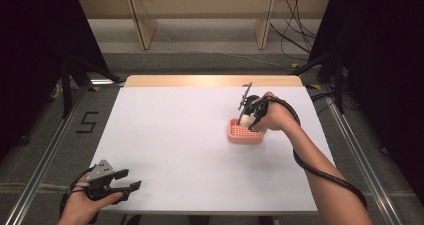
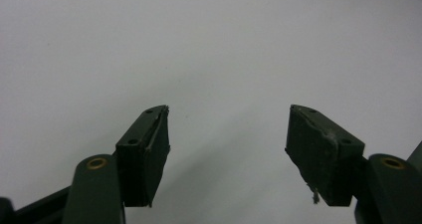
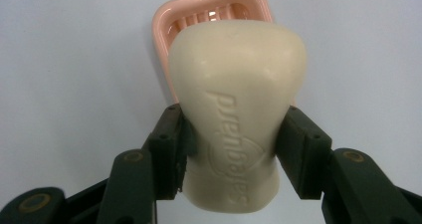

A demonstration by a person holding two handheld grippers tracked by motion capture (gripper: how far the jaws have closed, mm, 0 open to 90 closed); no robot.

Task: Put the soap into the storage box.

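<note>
A cream bar of soap (image 3: 238, 109) with embossed lettering is clamped between the jaws of my right gripper (image 3: 234, 149), which is shut on it. Just beyond the bar lies a pink slatted soap dish (image 3: 171, 20). In the high view the right gripper (image 1: 251, 116) points down over that pink soap dish (image 1: 244, 133) at the table's right middle, and the soap is hidden by the hand. My left gripper (image 1: 129, 180) rests near the front left corner of the table, open, with nothing between its jaws; the left gripper (image 2: 229, 139) faces bare white surface.
The white table top (image 1: 170, 135) has a wooden strip (image 1: 212, 80) along its far edge. A thick black cable (image 1: 320, 170) trails from the right gripper along the forearm. Dark stands and loose cables sit on the floor beyond the table.
</note>
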